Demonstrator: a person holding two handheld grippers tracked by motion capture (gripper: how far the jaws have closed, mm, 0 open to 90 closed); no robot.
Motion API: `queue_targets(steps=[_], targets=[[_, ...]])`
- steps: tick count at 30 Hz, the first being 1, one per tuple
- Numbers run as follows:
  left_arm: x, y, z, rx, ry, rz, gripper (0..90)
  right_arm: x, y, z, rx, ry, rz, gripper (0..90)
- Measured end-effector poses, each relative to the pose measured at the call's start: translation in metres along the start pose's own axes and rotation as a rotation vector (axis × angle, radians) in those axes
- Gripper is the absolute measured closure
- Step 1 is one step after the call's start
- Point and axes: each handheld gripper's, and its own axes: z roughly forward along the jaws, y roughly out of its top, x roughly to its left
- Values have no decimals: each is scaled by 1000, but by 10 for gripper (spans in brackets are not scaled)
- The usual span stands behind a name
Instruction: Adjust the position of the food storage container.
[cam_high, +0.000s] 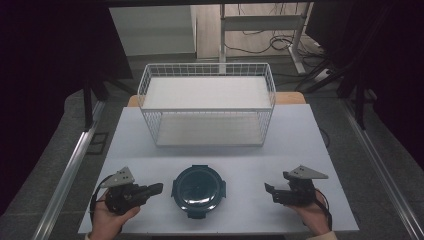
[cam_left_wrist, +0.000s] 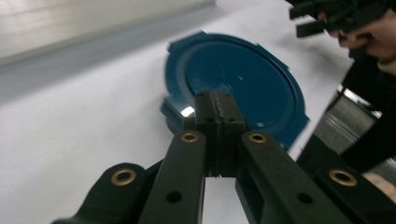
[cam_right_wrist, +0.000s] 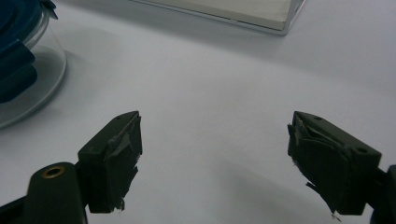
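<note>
Left gripper (cam_high: 156, 188) jaws pressed together, right gripper (cam_high: 269, 190) spread, flanking blue-lidded container (cam_high: 198, 191) before empty wire basket (cam_high: 207, 106)

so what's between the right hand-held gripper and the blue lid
Nothing: in the high view only bare white table lies between the right hand-held gripper and the blue lid. The right gripper view shows the same bare stretch.

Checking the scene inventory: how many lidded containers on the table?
1: the blue-lidded container sits near the table's front edge, between the left gripper and right gripper, in front of the wire basket.
</note>
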Motion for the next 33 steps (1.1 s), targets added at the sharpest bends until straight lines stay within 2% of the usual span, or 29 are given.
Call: queue_targets(steps=[5, 7, 8, 10, 11, 16, 18, 23, 29, 33], targets=[[-11, -13, 8, 67, -28, 13, 900, 1, 0, 0, -2, 0, -14, 171], [-13, -14, 9, 75, -34, 15, 900, 1, 0, 0, -2, 0, -16, 170], [-17, -18, 13, 89, -67, 27, 900, 2, 0, 0, 0, -3, -22, 170], [-19, -20, 15, 99, -75, 25, 900, 2, 0, 0, 2, -5, -24, 169], [-23, -22, 22, 127, -81, 37, 900, 2, 0, 1, 3, -6, -24, 169], [-29, -26, 35, 180, -72, 65, 900, 2, -1, 1, 9, -12, -30, 168], [-30, -27, 37, 177, -58, 68, 899, 2, -1, 1, 10, -18, -33, 166], [-29, -29, 43, 197, -84, 64, 898, 3, -2, 2, 14, -21, -39, 166], [-30, -32, 53, 243, -87, 85, 898, 2, -2, 2, 20, -34, -41, 165], [-29, -33, 58, 252, -91, 88, 894, 2, -2, 3, 27, -37, -47, 165]])
